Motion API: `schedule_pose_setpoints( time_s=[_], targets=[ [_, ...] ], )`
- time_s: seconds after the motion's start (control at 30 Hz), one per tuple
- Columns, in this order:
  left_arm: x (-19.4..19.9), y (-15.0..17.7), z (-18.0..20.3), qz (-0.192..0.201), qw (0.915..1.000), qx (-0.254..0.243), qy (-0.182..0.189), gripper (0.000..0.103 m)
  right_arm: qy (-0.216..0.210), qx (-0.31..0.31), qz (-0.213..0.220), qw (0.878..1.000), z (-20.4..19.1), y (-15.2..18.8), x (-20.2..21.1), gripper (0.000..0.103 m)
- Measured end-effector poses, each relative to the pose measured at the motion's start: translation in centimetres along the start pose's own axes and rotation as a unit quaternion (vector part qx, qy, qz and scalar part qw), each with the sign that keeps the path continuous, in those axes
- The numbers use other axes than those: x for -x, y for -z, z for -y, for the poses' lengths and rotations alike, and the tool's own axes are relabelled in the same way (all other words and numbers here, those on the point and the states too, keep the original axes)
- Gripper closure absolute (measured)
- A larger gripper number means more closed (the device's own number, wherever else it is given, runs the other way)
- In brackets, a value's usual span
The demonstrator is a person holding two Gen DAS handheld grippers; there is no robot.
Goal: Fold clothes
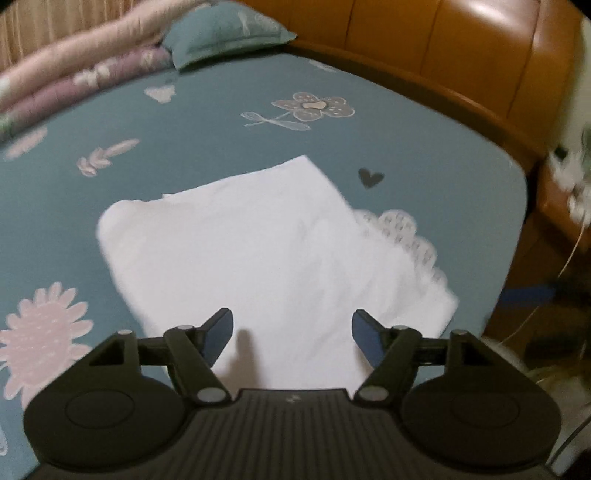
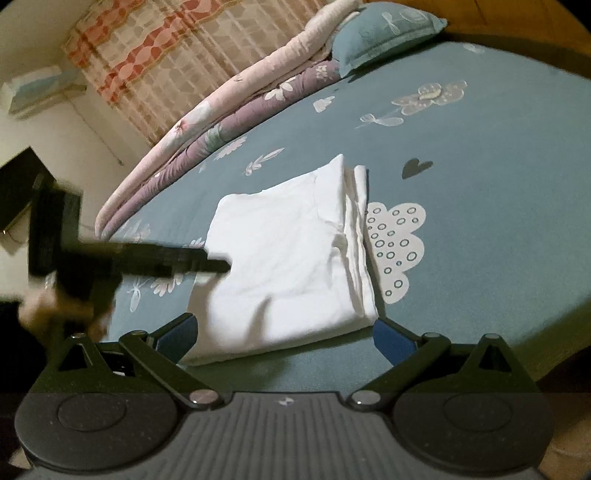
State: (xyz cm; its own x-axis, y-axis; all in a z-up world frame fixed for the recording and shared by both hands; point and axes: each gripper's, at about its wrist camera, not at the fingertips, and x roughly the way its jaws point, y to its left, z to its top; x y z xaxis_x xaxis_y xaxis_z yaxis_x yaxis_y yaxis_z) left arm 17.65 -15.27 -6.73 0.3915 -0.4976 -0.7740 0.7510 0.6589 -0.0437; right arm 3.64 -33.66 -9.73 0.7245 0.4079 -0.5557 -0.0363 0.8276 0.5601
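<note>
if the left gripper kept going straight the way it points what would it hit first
Most likely the folded white cloth on the bed: it lies directly ahead of the open left gripper, between its fingers. How far off is unclear.

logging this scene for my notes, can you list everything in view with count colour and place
folded garment: one, white, lying flat in the middle of the bed
bed sheet: one, teal with pale flower, heart and cloud prints, covering the mattress
pillow: one, teal, at the head of the bed
quilt: one, pink and purple, rolled along the far side of the bed
headboard: one, tan and padded, behind the pillow
curtain: one, cream with red-orange pattern, by the far wall
left gripper: one, black with blue pads, open above the garment's near edge, nothing between its fingers
right gripper: one, black with blue pads, open at the garment's near edge
</note>
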Motion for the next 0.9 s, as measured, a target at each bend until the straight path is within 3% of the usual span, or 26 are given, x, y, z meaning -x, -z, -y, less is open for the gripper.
schedule_pose_setpoints(
  time_s=[0.1, 0.2, 0.27, 0.43, 0.57, 0.7, 0.9],
  targets=[
    [-0.8, 1.7, -1.1, 0.018, 0.9983, 0.055, -0.002, 0.031, -0.008, -0.004, -0.004, 1.0, -0.1, 0.0, -0.3, 0.0],
    [-3.2, 2.4, -2.4, 0.011, 0.9914, 0.124, 0.038, 0.021, -0.01, 0.009, -0.005, 1.0, -0.6, 0.0, -0.5, 0.0],
    [-3.9, 1.9, -2.0, 0.015, 0.9891, 0.131, 0.065, 0.01, -0.007, 0.011, -0.009, 1.0, -0.8, -0.1, -0.8, 0.0],
    [-3.7, -0.7, -1.8, 0.034, 0.9861, 0.126, 0.103, 0.012, 0.0, 0.013, -0.016, 1.0, -1.0, -0.1, -1.3, 0.0],
    [-1.5, -1.2, -4.2, 0.087, 0.9869, 0.127, 0.048, 0.012, 0.011, 0.04, -0.021, 0.999, -1.7, -0.4, -1.9, 0.0],
    [-0.5, -0.2, -7.4, 0.106, 0.9838, 0.144, 0.006, 0.012, 0.011, 0.095, -0.025, 0.995, -3.3, -2.1, -4.1, 0.0],
    [-2.5, -0.2, -8.8, 0.109, 0.985, 0.13, 0.03, 0.011, -0.017, 0.168, -0.02, 0.985, -5.6, -5.4, -9.9, 0.0]
  ],
)
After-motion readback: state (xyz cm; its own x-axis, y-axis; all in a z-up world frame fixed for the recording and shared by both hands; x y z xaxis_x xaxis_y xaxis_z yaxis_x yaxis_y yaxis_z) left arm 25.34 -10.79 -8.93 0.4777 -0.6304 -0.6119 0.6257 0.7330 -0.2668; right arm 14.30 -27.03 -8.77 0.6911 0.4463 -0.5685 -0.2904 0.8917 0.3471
